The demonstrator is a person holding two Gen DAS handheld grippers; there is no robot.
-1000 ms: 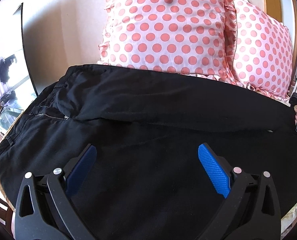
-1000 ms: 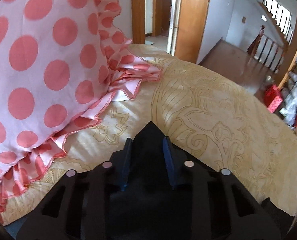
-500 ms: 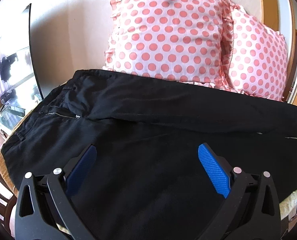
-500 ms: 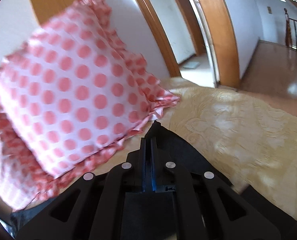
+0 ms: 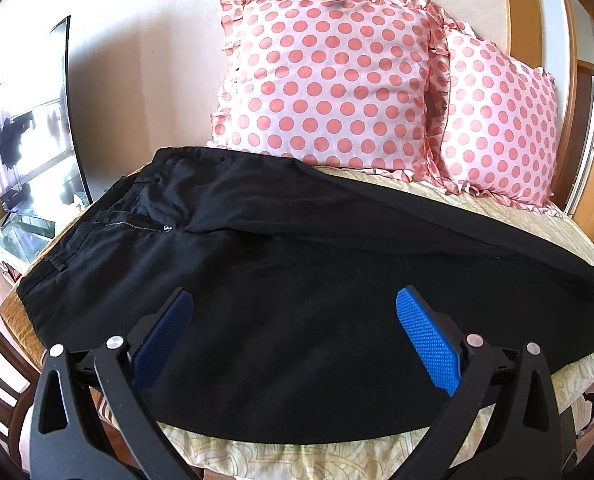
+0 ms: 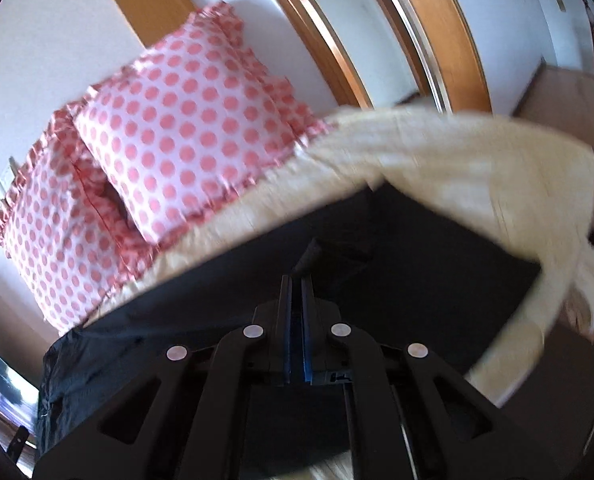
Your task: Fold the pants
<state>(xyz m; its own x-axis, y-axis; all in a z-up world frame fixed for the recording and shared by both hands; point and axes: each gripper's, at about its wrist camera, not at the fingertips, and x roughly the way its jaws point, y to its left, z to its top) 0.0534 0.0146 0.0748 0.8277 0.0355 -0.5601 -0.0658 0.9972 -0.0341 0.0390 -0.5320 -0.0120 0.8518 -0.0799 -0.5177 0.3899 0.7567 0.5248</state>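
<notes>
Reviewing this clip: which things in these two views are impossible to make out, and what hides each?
- Hem end of the pants, left wrist view: runs out past the right edge.
- What the right gripper pinches, right wrist view: shut jaws hide it; dark fabric beyond, motion-blurred.
- Bedspread pattern, right wrist view: blurred.
- Near edge of the pants, left wrist view: behind the open left gripper.
</notes>
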